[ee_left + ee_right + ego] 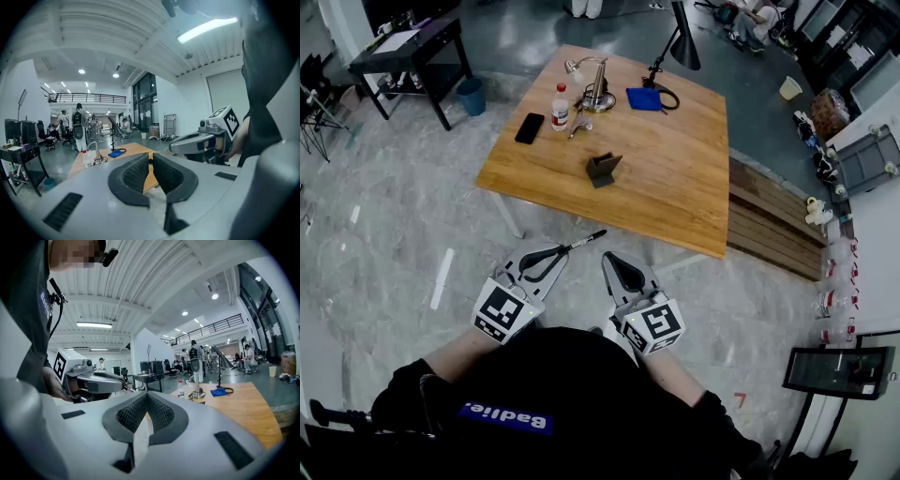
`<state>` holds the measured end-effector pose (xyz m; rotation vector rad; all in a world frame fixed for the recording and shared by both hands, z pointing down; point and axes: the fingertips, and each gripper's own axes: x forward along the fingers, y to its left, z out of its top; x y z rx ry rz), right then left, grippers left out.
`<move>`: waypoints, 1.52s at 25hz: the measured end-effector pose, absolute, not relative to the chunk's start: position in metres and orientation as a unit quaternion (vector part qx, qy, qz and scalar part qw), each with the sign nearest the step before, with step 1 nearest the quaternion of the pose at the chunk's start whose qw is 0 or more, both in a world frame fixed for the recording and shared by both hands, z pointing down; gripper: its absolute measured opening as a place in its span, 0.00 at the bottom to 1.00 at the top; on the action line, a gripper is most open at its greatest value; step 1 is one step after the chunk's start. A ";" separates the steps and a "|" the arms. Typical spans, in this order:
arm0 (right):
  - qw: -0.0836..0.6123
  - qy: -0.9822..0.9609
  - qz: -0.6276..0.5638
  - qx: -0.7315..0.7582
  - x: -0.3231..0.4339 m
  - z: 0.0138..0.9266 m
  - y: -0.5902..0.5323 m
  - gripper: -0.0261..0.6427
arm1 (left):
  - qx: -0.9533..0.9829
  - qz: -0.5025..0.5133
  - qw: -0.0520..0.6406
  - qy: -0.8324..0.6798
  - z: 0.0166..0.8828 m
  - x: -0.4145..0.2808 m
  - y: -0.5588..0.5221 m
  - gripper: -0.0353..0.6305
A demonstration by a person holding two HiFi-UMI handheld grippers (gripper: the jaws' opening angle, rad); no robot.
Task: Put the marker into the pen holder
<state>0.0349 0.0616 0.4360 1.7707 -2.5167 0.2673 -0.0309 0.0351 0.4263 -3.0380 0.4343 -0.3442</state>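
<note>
Short of the table (675, 202), the marker (586, 240) is clamped at the tips of the left gripper (561, 250); the right gripper (611, 258) is closed, empty. Transport is judged in hand: the pen holder (603, 169) stands well apart on the table, so approach and upending are needed next.

The person is holding both grippers side by side, close in front of the body, pointing forward. The left gripper (555, 251) is pinching a marker (584, 240) at its jaw tips. The right gripper (615, 260) is showing jaws pressed together with nothing between them.
</note>
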 end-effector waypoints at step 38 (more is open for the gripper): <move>0.034 -0.836 0.089 0.541 0.094 0.441 0.054 0.04 | -0.975 -0.101 0.017 0.200 0.427 0.015 0.016 0.11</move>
